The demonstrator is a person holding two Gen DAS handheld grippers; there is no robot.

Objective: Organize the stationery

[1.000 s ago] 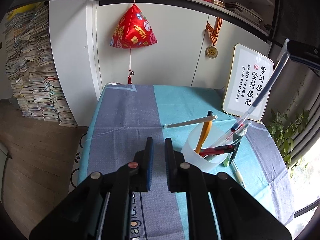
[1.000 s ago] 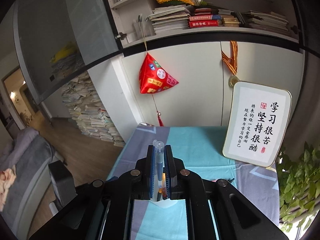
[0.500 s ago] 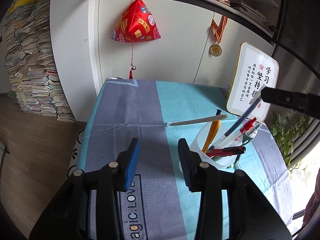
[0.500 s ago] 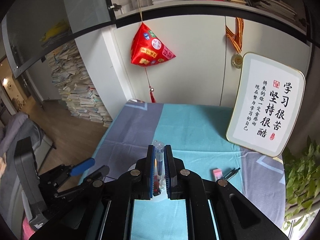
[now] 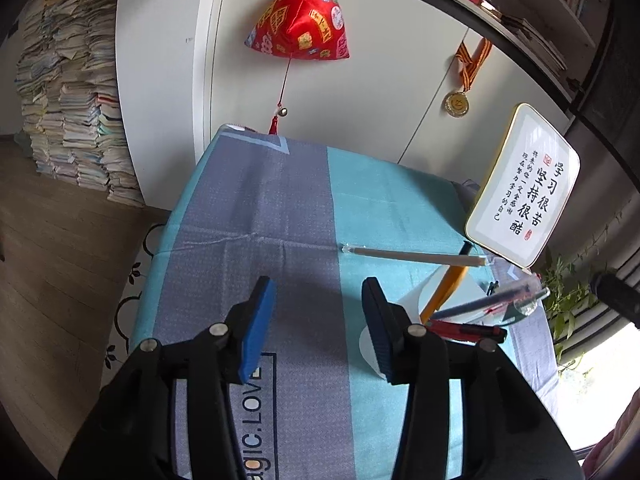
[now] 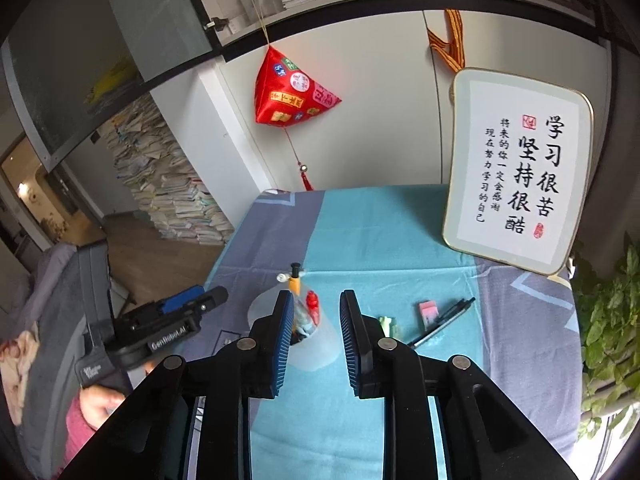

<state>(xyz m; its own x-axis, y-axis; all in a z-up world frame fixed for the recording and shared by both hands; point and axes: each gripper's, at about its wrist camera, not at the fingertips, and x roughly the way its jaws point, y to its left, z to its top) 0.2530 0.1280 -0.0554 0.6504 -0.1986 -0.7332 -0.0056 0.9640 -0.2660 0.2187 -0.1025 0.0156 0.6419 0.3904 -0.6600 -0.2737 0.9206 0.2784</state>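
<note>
A translucent cup (image 5: pixel 404 308) stands on the blue-and-grey tablecloth (image 5: pixel 260 200) and holds an orange pen (image 5: pixel 444 292), a red pen (image 5: pixel 468 328) and a clear blue pen (image 5: pixel 488 304). A white pen (image 5: pixel 416 256) lies just beyond it. My left gripper (image 5: pixel 318 284) hovers left of the cup, jaws opening, with nothing between them. My right gripper (image 6: pixel 316 296) hangs over the cup (image 6: pixel 320 344), jaws opening. The pen tops (image 6: pixel 312 304) show between its pads untouched.
Right of the cup lie a pink eraser (image 6: pixel 428 310), a black pen (image 6: pixel 444 322) and a small green item (image 6: pixel 386 324). A framed calligraphy board (image 6: pixel 520 172) leans at the back right. A potted plant (image 6: pixel 608 340) is past the right edge. A hand (image 6: pixel 96 404) holds the left gripper (image 6: pixel 172 316).
My right gripper came down over the cup and its jaws parted, leaving the clear pen in the cup. My left gripper's jaws spread wide and it shifted left of the cup.
</note>
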